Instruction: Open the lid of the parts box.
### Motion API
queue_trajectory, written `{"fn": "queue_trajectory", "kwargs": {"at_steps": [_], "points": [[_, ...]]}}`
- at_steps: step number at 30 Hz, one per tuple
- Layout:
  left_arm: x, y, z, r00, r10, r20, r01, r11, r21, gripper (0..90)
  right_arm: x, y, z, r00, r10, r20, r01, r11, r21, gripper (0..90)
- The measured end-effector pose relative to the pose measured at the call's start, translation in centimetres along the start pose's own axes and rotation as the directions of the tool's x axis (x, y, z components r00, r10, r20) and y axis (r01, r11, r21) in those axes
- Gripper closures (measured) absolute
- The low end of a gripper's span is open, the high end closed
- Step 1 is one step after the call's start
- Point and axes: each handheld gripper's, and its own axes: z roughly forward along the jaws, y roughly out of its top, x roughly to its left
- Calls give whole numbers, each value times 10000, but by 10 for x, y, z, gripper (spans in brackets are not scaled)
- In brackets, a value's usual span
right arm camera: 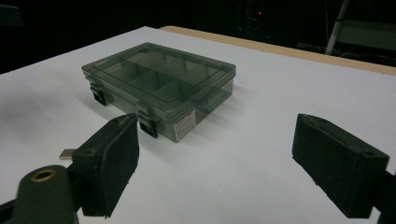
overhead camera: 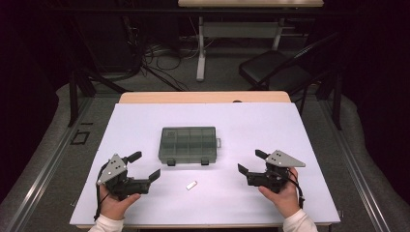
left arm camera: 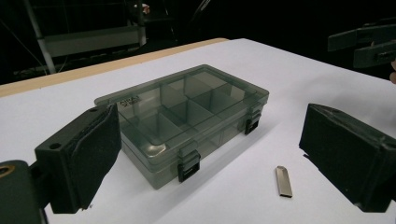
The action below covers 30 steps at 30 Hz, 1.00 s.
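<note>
On the white tabletop (overhead camera: 145, 116), near its middle, sits a smoky translucent compartment box (overhead camera: 187, 144), lid closed, two black latches on the side facing the person. Left claw (overhead camera: 145, 166) rests on the near-left part of the tabletop, jaws spread wide, nothing between them; the box lies ahead of it in the left gripper view (left arm camera: 187, 116). Right claw (overhead camera: 251, 162) rests on the near-right part, jaws likewise wide apart and empty. Small silver USB stick (overhead camera: 191, 185) lies flat on the tabletop, just in front of the box, between the two claws, touching neither; it also shows in the left gripper view (left arm camera: 283, 181).
</note>
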Motion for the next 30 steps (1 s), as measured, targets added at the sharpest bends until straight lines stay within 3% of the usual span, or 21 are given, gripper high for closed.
{"fn": "queue_trajectory", "kwargs": {"at_steps": [7, 13, 18, 24, 27, 30], "points": [[2, 0, 1, 9998, -62, -185, 65, 9999, 160, 53, 2, -2, 7, 9997, 65, -238, -62, 9999, 139, 115], [3, 0, 3, 9991, -195, -375, 211, 9989, 416, 93, 8, -2, 13, 9999, -68, -128, 75, 9982, 594, 133], [3, 1, 5, 9991, -255, -338, 279, 9969, 741, 157, 8, -1, 18, 9999, -13, -160, 23, 9979, 640, 145], [4, 11, 7, 9977, -481, -478, 525, 9940, 956, 165, 8, 5, 29, 9997, 46, -258, -18, 9944, 1052, 217], [6, 18, 9, 9968, -557, -572, 613, 9930, 1010, 172, 11, 12, 37, 9992, -191, -351, 240, 9891, 1452, 218], [9, 24, 11, 9959, -668, -606, 727, 9922, 1015, 173, 15, 18, 44, 9989, -362, -301, 402, 9887, 1444, 242]]}}
